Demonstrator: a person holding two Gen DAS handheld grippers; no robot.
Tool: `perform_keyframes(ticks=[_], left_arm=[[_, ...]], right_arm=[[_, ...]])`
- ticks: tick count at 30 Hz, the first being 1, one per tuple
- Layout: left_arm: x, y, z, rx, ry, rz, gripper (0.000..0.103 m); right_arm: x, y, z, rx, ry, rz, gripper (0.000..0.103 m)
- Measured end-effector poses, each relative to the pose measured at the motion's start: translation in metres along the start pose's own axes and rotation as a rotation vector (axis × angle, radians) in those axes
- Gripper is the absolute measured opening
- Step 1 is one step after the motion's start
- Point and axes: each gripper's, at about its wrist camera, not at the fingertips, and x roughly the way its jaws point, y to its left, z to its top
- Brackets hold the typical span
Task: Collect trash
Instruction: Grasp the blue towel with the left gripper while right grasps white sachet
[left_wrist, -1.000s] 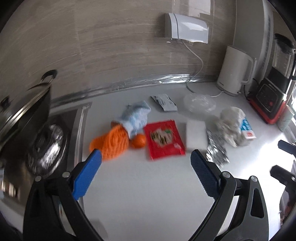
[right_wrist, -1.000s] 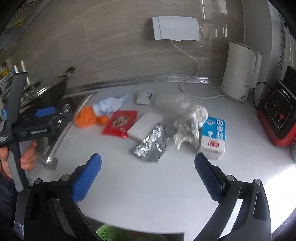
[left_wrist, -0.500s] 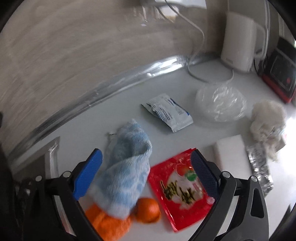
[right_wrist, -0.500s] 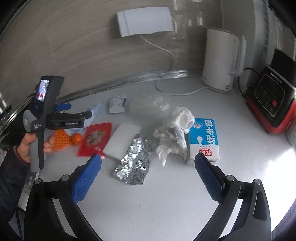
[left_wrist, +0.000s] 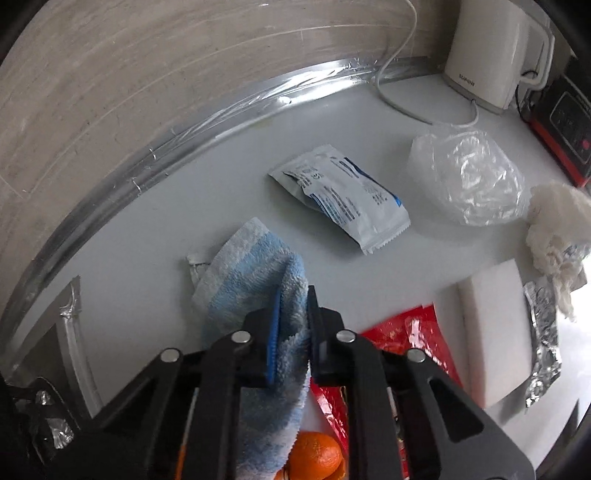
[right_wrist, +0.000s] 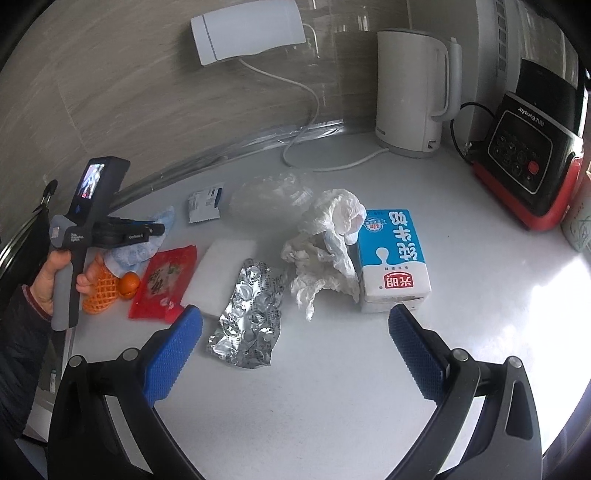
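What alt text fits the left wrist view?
The left gripper is shut on a blue-and-white terry cloth on the white countertop. A small orange fruit and red snack packet lie below it, a white printed sachet beyond.

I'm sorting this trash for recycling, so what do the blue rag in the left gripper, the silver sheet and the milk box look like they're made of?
Blue rag: looks like terry cloth, fuzzy looped surface, matte. Silver sheet: probably foil blister packaging, shiny, crinkled, with round pockets. Milk box: likely coated paperboard, smooth printed faces, folded edges.
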Motion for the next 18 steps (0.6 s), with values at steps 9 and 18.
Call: perform_keyframes(ticks=[9,18], left_arm=[[-0.031,0.026,0.006,-0.091,-0.053,-0.116,0.010],[-0.058,0.046,0.003,-0.185,-0.112,-0.151,0.010]], right_arm=[[0.013,0.015,0.008,-0.004,0.004,0.031,0.100],[0.055,0.063,0.053,-0.103,-0.021,0.130,0.100]])
